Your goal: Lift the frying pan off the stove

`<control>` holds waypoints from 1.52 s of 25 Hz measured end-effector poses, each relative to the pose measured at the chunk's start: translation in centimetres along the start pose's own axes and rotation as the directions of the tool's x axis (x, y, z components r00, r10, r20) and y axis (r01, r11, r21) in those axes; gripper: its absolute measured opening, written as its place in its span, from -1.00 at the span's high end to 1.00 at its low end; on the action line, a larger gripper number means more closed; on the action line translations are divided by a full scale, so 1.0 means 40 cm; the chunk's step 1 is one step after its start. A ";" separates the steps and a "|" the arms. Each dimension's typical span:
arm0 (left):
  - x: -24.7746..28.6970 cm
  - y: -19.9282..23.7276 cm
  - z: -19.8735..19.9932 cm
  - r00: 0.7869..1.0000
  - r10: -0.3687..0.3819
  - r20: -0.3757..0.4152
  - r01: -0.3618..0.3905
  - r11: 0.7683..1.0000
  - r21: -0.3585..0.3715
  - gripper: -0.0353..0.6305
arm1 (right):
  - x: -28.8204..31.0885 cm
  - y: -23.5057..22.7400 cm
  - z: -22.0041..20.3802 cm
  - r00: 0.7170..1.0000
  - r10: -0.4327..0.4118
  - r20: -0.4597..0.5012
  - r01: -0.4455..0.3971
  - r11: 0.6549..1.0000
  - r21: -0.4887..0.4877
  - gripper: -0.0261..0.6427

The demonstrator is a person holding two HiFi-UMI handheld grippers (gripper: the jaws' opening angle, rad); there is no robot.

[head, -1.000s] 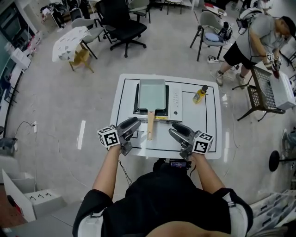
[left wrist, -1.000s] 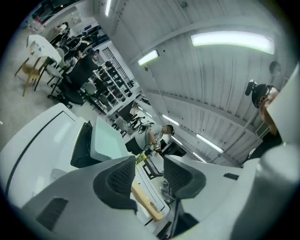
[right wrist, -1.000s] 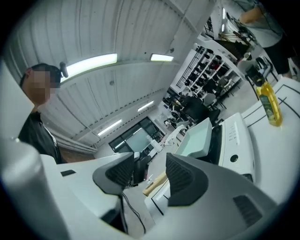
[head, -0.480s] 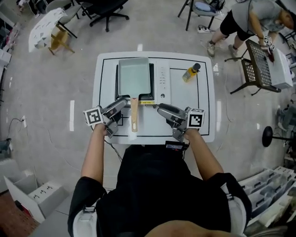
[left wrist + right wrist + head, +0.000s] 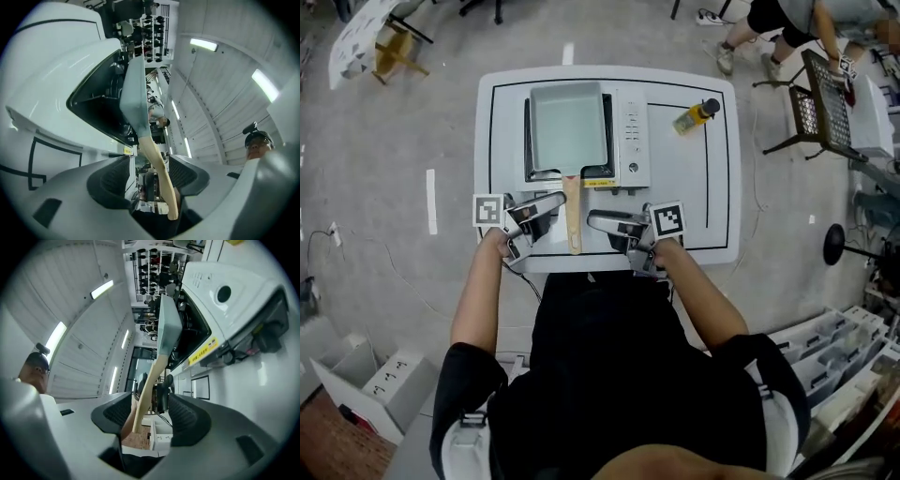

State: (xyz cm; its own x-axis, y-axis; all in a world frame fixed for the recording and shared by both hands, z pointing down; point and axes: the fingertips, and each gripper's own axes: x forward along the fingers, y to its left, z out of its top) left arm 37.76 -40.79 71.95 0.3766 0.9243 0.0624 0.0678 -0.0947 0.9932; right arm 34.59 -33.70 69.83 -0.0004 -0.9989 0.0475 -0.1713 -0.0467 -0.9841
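lowered, left gripper and right gripper flank the pan handle, fingers opened wide, holding nothing.

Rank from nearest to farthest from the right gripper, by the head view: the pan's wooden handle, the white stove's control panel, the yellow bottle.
1. Wooden handle of the pale green frying pan, just left of the right gripper, whose jaws have just been opening and hold nothing.
2. White stove's control panel, beyond the gripper.
3. Yellow bottle with dark cap, far right side.
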 end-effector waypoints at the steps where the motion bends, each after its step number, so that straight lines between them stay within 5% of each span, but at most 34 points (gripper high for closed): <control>1: 0.005 0.008 -0.004 1.000 -0.018 -0.012 0.017 1.000 -0.024 0.12 | 0.013 -0.003 -0.004 1.000 0.012 0.006 -0.012 1.000 0.022 0.22; 6: 0.031 0.011 -0.005 0.993 -0.112 -0.033 0.107 0.987 -0.122 0.12 | 0.050 -0.004 -0.007 0.998 0.042 0.036 -0.045 0.996 0.074 0.22; 16: 0.084 -0.002 -0.002 0.971 -0.224 -0.081 0.207 0.963 -0.172 0.12 | 0.123 0.020 -0.021 0.995 0.104 -0.005 -0.104 0.991 0.079 0.22; 20: 0.087 -0.005 0.004 0.968 -0.235 -0.093 0.217 0.961 -0.169 0.22 | 0.137 0.019 -0.024 0.995 0.096 -0.027 -0.094 0.994 0.060 0.23; 24: 0.089 -0.006 0.001 0.965 -0.239 -0.109 0.220 0.962 -0.164 0.34 | 0.137 0.008 -0.029 0.997 0.071 -0.038 -0.069 0.996 0.053 0.51; 31: 0.080 -0.019 0.008 0.968 -0.214 -0.131 0.206 0.976 -0.077 0.36 | 0.147 0.022 -0.019 0.998 0.069 0.002 -0.069 0.997 0.018 0.50; 38: 0.029 -0.106 -0.055 0.959 -0.243 -0.145 0.230 0.968 -0.097 0.37 | 0.172 0.124 -0.081 0.996 0.087 0.020 -0.087 0.996 -0.016 0.47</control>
State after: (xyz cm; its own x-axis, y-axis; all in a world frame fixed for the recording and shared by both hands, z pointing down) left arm 35.86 -38.50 68.02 0.2106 0.9632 -0.1668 0.0630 0.1569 0.9856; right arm 30.54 -40.76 65.84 0.0048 -0.9991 -0.0420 -0.1860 0.0404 -0.9817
